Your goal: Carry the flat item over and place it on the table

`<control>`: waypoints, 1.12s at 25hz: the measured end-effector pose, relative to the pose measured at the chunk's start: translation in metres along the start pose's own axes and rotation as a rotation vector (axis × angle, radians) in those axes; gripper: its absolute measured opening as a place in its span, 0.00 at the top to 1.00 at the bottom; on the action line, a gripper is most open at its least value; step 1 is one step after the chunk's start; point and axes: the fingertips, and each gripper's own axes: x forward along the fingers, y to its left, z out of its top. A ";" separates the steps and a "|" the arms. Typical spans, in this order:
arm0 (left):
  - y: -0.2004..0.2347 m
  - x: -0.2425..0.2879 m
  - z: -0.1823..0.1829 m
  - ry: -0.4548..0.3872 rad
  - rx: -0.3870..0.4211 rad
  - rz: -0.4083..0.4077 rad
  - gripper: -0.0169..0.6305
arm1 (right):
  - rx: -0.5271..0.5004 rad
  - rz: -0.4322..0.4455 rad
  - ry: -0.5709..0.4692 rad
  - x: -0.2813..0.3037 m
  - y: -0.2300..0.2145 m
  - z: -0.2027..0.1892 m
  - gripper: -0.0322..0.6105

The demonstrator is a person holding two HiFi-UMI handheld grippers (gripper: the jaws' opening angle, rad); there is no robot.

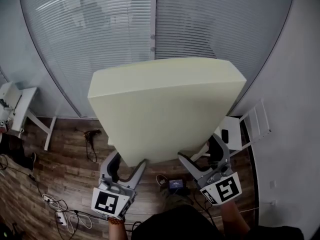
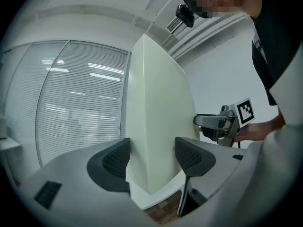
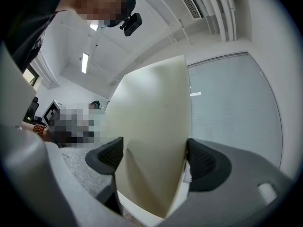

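My L gripper [image 2: 151,156] & R gripper [image 3: 152,156]: each clamped on near edge of pale-yellow foam slab [image 1: 165,104], held aloft, tilted; window blinds [image 1: 90,29] at far side.

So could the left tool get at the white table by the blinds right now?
Probably not. The left tool is shut on the pale yellow foam slab, which it shares with the right tool, and the white table stands well off to its left.
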 end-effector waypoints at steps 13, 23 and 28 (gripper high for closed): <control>0.019 0.097 -0.004 0.043 -0.004 -0.033 0.49 | 0.043 -0.042 0.022 0.044 -0.078 -0.035 0.30; 0.034 0.188 -0.003 0.053 0.015 -0.048 0.49 | 0.051 -0.053 0.017 0.085 -0.156 -0.061 0.33; 0.054 0.220 0.000 0.017 0.047 -0.037 0.49 | 0.055 -0.030 0.016 0.112 -0.180 -0.076 0.33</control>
